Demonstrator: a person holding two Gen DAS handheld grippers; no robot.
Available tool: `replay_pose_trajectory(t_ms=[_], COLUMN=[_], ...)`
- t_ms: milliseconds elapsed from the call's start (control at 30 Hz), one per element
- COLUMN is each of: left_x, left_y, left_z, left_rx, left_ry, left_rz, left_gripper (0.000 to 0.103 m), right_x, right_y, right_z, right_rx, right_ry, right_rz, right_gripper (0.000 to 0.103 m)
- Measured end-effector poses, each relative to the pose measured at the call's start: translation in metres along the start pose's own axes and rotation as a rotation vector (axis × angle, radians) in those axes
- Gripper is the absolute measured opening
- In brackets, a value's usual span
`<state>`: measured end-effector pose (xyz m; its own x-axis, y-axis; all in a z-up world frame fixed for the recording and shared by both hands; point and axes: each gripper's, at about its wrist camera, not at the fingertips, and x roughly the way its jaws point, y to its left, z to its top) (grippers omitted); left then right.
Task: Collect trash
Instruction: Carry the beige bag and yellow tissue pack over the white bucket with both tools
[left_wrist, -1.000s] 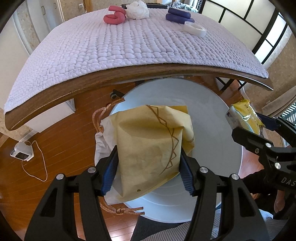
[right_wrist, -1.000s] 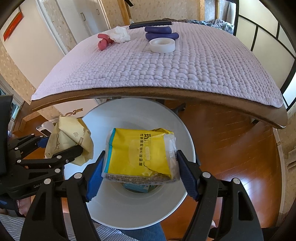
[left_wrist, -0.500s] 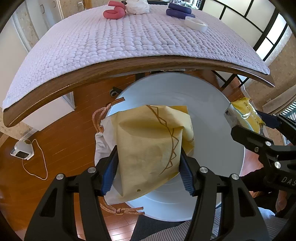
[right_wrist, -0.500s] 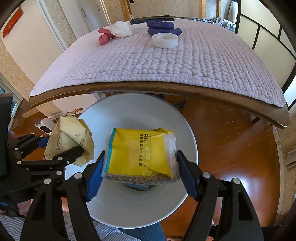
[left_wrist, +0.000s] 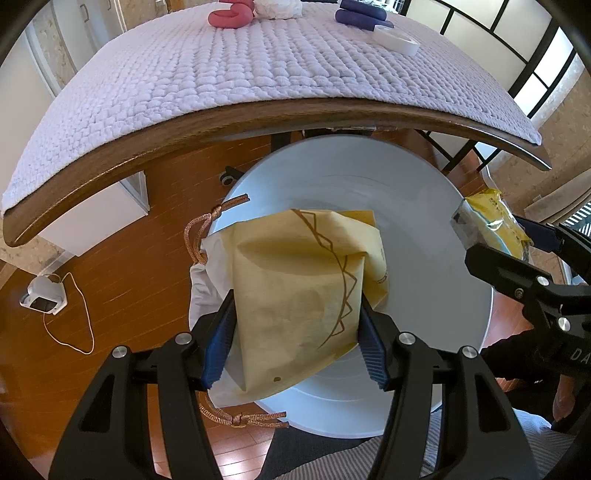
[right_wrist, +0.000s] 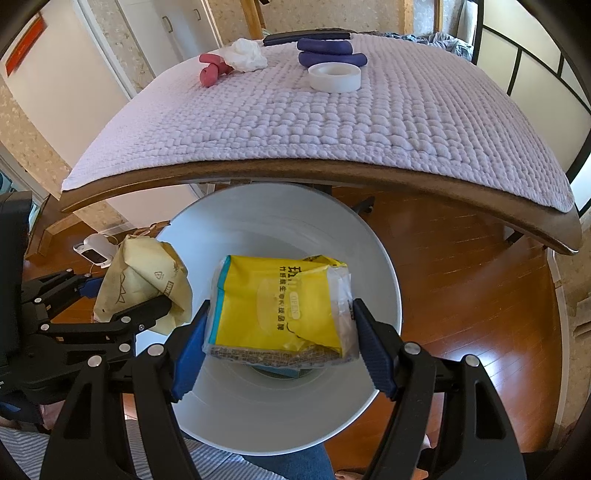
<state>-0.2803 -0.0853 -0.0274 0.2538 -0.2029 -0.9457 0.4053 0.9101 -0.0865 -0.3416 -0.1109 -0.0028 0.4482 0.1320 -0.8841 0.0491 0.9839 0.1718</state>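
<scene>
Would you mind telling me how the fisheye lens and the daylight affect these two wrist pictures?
Left wrist view: the straight table edge bows into an arch, black vignette fills the corners, and the bright window washes out; the paper bag stays sharp. Right wrist view: the same bowing of the quilted cover, with sun glare on the wood floor; the print on the yellow packet is in focus.

Two black hand-held grippers, striped clothing below

The left gripper and right gripper have blue ribbed pads, silver screws and black frames; the person wears striped fabric.
</scene>
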Motion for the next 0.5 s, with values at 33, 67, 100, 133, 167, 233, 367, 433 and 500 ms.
replay_pose_trajectory(t_ms=[33, 67, 100, 133, 167, 233, 367, 433, 500], left_x=[0.0, 0.0001, -0.0005, -0.0003, -0.0002, -0.0008, -0.0021, -0.0029, -0.0034], left_y=[-0.0002, -0.0001, 0.0007, 0.0006, 0.0006, 0.0008, 0.001, 0.0006, 0.0006], left_z=[-0.0001, -0.0001, -0.0003, -0.0005, -0.0008, -0.001, -0.0005, 0.0004, 0.0009], left_rx=[0.0, 0.0, -0.001, 0.0, 0.0, 0.001, 0.005, 0.006, 0.006], left_ry=[0.0, 0.0, 0.0, 0.0, 0.0, 0.0, -0.004, -0.005, -0.005], left_rz=[0.0, 0.0, -0.001, -0.001, -0.001, -0.002, -0.003, -0.003, -0.004], left_gripper=[0.061, 0.061, 0.061, 0.061, 0.061, 0.061, 0.061, 0.061, 0.061], right_x=[0.0, -0.0002, -0.0008, -0.0009, -0.0007, -0.001, -0.0018, -0.0027, -0.0032], right_y=[0.0001, 0.0, -0.0003, -0.0003, -0.0002, 0.0002, 0.0003, -0.0001, 0.0002], right_z=[0.0001, -0.0002, -0.0007, -0.0006, -0.0003, -0.0002, -0.0008, -0.0013, -0.0013], right_rx=[0.0, 0.001, 0.002, 0.001, 0.0, 0.0, 0.001, 0.003, 0.005], right_ry=[-0.001, -0.001, 0.0, 0.0, 0.001, -0.001, -0.003, -0.004, -0.005], right_rz=[0.0, 0.0, 0.0, 0.0, -0.001, -0.002, -0.003, -0.004, -0.005], right_gripper=[0.072, 0.072, 0.072, 0.072, 0.072, 0.072, 0.072, 0.072, 0.072])
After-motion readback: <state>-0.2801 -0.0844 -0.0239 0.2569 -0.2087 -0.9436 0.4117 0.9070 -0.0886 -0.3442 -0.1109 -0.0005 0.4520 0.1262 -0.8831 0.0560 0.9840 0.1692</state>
